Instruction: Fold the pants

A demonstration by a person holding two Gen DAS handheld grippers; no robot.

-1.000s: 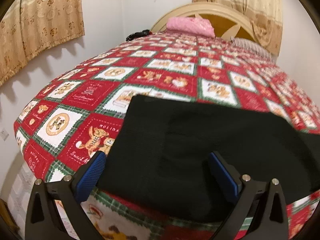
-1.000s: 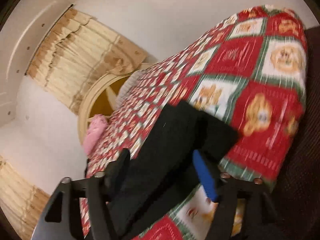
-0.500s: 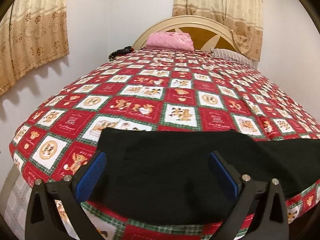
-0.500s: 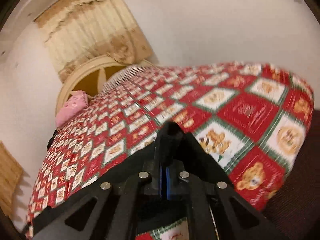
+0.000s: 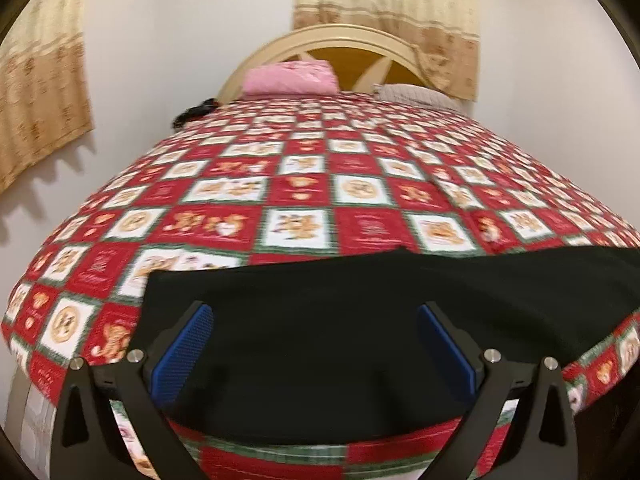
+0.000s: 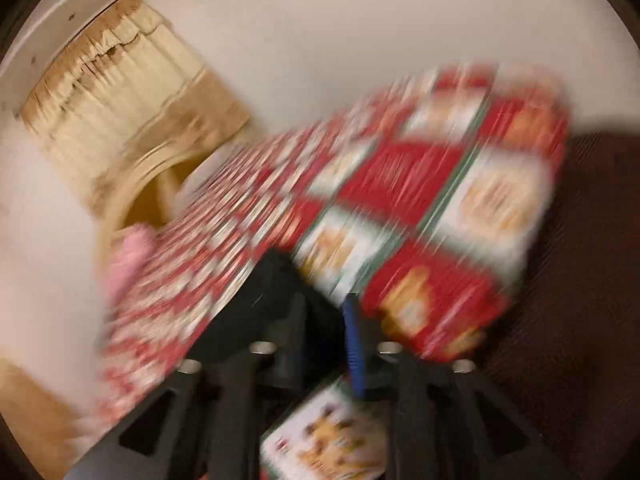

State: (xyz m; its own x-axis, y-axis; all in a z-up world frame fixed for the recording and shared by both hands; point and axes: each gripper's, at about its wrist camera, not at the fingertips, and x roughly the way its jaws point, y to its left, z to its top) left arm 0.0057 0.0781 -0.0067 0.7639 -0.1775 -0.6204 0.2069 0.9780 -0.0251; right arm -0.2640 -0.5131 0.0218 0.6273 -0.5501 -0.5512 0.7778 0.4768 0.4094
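My right gripper (image 6: 320,320) was opening, its jaws partway apart, with the black pants (image 6: 256,304) between them and running off to its left. Beyond it lay the red patchwork quilt (image 6: 420,184), all heavily blurred.

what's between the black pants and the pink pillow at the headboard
Only bare red-and-white teddy-bear quilt: nothing else lies between the black pants and the pink pillow. The left wrist view shows it.
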